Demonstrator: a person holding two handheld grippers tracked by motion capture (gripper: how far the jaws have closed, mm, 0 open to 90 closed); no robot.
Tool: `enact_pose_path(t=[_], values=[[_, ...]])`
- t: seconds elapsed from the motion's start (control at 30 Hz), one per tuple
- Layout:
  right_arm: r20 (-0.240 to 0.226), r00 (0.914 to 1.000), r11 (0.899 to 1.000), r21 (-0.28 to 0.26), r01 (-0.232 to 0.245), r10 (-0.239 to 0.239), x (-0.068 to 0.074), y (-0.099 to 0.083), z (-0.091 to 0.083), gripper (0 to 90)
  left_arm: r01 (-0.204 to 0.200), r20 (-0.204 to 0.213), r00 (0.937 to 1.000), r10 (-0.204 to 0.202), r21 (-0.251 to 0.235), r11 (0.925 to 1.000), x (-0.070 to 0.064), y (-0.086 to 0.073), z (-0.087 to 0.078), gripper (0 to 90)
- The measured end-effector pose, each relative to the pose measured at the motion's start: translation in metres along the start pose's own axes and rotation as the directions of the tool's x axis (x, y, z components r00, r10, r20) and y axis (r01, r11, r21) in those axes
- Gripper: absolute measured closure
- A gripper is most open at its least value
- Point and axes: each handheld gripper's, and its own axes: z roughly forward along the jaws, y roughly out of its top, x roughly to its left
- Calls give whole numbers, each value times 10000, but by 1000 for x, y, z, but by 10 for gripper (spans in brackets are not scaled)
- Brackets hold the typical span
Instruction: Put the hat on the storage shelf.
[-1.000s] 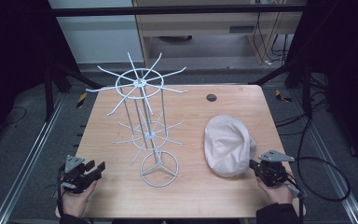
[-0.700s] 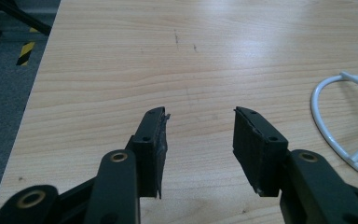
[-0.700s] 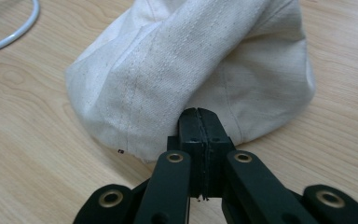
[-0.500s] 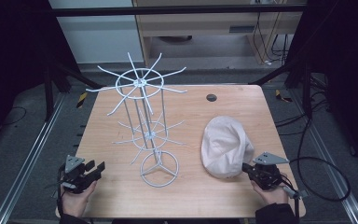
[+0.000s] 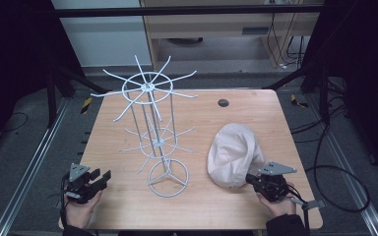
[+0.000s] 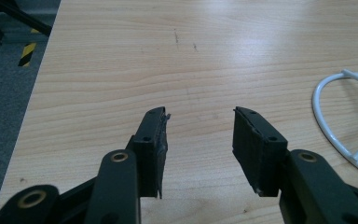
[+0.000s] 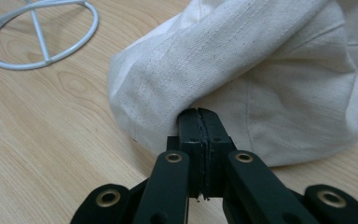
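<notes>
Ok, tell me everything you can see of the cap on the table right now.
The cap is off-white woven cloth with visible stitched seams, soft and slumped rather than holding its shape. It lies on the right half of the wooden table, to the right of the white wire rack and apart from its ring base. The right gripper meets its near edge with jaws closed together, fabric bulging just above the tips; whether cloth is actually pinched between them is unclear.

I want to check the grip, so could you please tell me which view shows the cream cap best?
The right gripper view: the cream cap is close, with the right gripper pinching its edge. The high view shows the whole cap, small. The left gripper view gives wooden table.
</notes>
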Motion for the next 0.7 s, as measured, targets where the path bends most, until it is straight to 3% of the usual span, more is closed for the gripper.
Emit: enact_pose_path(t=[0.5, 0.7], values=[[-485, 9988, 9999, -155, 45, -53, 13, 9, 12, 884, -152, -6, 9999, 152, 48, 9999, -3, 1, 0, 601], [-346, 9993, 9986, -512, -138, 120, 5, 6, -1, 876, -94, -26, 10000, 94, 90, 9999, -1, 1, -1, 644]])
